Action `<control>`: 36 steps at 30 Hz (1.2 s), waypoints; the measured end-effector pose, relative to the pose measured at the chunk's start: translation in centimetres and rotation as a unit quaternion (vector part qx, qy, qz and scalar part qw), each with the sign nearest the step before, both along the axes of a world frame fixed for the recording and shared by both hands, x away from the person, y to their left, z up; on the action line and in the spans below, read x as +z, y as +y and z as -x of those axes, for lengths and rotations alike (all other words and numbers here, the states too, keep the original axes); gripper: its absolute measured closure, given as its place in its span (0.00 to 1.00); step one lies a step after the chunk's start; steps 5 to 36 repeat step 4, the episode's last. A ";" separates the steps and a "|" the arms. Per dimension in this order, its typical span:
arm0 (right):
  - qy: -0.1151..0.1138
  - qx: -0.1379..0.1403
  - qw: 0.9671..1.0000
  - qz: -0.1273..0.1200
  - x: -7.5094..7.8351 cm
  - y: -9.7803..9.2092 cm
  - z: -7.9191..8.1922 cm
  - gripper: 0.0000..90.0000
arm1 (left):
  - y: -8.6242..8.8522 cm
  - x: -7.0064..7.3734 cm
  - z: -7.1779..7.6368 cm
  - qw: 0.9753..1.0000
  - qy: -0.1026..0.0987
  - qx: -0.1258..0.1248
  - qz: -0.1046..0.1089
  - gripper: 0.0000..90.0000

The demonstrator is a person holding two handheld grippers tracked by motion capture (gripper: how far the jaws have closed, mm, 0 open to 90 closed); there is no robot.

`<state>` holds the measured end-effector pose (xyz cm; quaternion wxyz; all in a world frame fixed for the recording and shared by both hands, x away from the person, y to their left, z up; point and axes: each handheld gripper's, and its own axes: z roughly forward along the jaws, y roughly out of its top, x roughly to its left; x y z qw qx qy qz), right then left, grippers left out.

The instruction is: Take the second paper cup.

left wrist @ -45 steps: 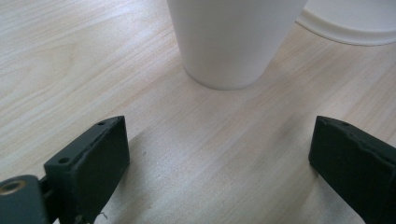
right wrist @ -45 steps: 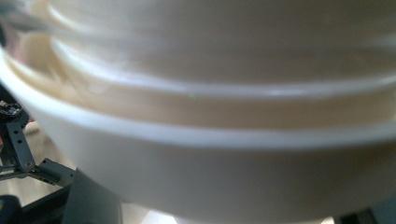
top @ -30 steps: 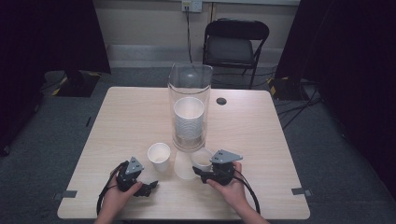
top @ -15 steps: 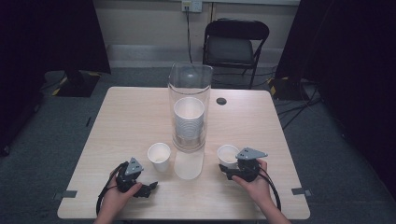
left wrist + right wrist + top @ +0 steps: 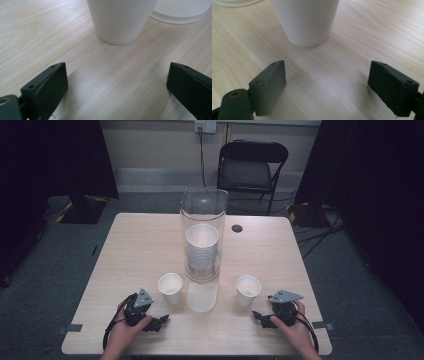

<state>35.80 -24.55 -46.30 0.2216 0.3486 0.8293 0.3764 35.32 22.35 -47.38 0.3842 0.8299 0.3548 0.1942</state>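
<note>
Cup tops are cut off in both gripper views. Two loose paper cups stand upright on the table [image 5: 140, 245]: left cup [image 5: 170, 289] and right cup [image 5: 248, 290], flanking one clear cylinder [image 5: 203, 240] holding a cup stack [image 5: 202, 250], count unreadable. Left gripper [image 5: 161, 322] and right gripper [image 5: 259, 316] rest near their cups, jaws spread, empty. One chair [image 5: 252, 170] stands behind.

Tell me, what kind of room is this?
Probably a lab or studio for recording, not a home: a bare light wooden table, black curtains on both sides, a black folding chair by the wall, and cables on grey carpet.
</note>
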 end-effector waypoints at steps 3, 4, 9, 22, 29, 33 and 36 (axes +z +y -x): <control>0.010 -0.005 1.000 -0.005 0.0 -0.7 0.0 0.15 | 0.0 0.0 0.0 1.000 0.000 -0.001 -0.002 0.03; 0.010 -0.006 1.000 -0.007 0.0 -0.7 0.1 0.15 | 0.0 0.0 0.0 1.000 0.000 -0.001 -0.002 0.03; 0.010 -0.006 1.000 -0.007 0.0 -0.7 0.1 0.15 | 0.0 0.0 0.0 1.000 0.000 -0.001 -0.002 0.03; 0.010 -0.006 1.000 -0.007 0.0 -0.7 0.1 0.15 | 0.0 0.0 0.0 1.000 0.000 -0.001 -0.002 0.03; 0.010 -0.006 1.000 -0.007 0.0 -0.7 0.1 0.15 | 0.0 0.0 0.0 1.000 0.000 -0.001 -0.002 0.03; 0.010 -0.006 1.000 -0.007 0.0 -0.7 0.1 0.15 | 0.0 0.0 0.0 1.000 0.000 -0.001 -0.002 0.03; 0.010 -0.006 1.000 -0.007 0.0 -0.7 0.1 0.15 | 0.0 0.0 0.0 1.000 0.000 -0.001 -0.002 0.03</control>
